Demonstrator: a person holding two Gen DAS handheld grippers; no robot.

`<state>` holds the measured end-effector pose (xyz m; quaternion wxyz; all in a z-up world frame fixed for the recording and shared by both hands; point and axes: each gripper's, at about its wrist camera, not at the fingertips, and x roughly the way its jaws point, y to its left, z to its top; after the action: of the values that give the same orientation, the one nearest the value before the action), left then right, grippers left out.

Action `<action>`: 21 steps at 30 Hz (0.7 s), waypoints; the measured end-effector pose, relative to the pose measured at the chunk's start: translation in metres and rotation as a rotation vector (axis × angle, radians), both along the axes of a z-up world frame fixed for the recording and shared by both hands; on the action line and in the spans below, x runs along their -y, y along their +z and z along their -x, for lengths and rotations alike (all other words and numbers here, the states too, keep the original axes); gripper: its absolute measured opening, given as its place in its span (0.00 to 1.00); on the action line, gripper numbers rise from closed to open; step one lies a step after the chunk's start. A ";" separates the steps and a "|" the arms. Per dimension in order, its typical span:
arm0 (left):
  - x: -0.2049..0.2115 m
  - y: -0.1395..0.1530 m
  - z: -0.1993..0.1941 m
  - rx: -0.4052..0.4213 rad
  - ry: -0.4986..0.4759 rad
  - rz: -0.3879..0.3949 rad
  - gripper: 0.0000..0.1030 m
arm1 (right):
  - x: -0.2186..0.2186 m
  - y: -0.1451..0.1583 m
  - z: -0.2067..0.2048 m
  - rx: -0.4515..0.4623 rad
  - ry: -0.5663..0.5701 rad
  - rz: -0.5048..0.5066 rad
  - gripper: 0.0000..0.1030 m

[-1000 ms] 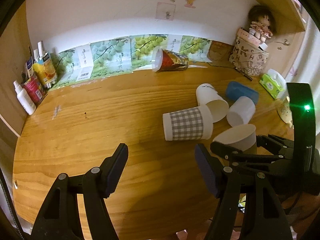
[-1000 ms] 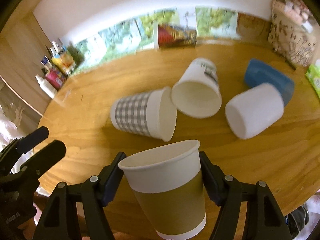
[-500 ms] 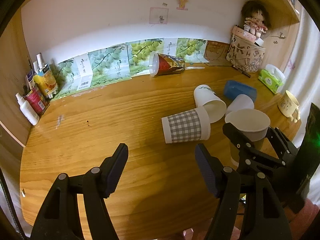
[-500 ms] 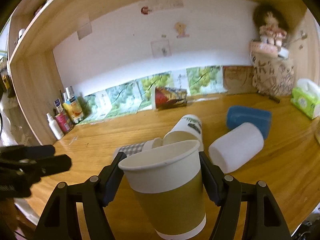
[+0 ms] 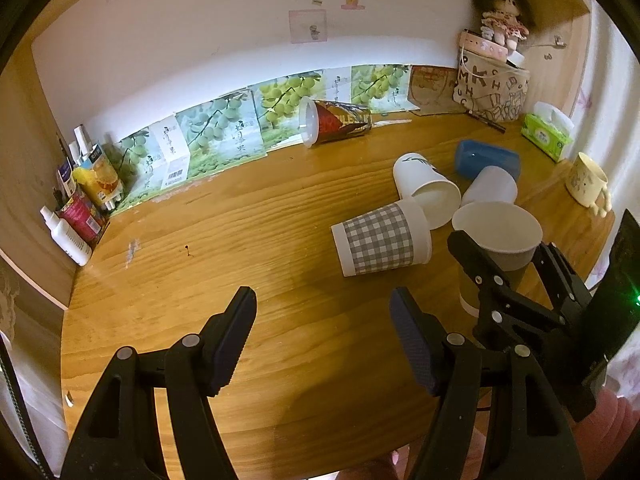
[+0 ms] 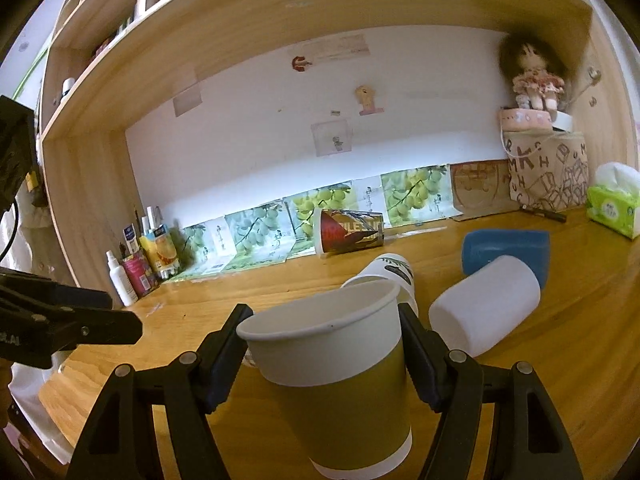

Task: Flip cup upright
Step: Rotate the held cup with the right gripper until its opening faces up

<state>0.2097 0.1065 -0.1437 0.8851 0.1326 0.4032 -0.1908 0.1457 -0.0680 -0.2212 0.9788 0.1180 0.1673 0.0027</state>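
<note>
My right gripper (image 6: 324,344) is shut on a brown-sleeved paper cup (image 6: 340,384), mouth up and nearly upright, low over the desk's front right. The same cup (image 5: 498,240) shows in the left wrist view between the right gripper's fingers (image 5: 472,260). My left gripper (image 5: 322,332) is open and empty above the bare front of the desk. A checked cup (image 5: 380,240), a white printed cup (image 5: 428,192), a plain white cup (image 6: 484,304), a blue cup (image 6: 504,248) and a red cup (image 6: 348,230) all lie on their sides.
Bottles (image 5: 76,208) stand at the left wall. Grape-print cartons (image 5: 224,132) line the back. A patterned bag with a doll (image 5: 494,84), a tissue pack (image 5: 546,136) and a cream mug (image 5: 586,184) are at the right. A wooden shelf (image 6: 280,20) runs overhead.
My right gripper has tipped the brown-sleeved cup from leaning forward to nearly upright, and its view has swung up to the back wall. My left gripper has stayed open, barely moving.
</note>
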 end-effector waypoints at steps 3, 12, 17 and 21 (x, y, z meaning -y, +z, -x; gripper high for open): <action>0.003 0.001 0.003 0.008 -0.012 -0.011 0.71 | 0.002 -0.005 -0.003 -0.008 -0.023 -0.013 0.70; 0.007 0.001 0.004 -0.012 -0.016 0.000 0.71 | 0.004 -0.013 -0.002 -0.032 -0.016 -0.006 0.71; 0.005 0.001 0.003 -0.034 0.000 0.040 0.71 | 0.005 -0.016 0.002 -0.055 -0.006 0.002 0.72; 0.005 0.000 0.003 -0.056 0.013 0.067 0.71 | 0.005 -0.020 0.002 -0.081 -0.001 0.005 0.72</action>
<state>0.2071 0.1014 -0.1437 0.8788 0.0946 0.4219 -0.2019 0.1433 -0.0729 -0.2409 0.9715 0.1158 0.2066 -0.0031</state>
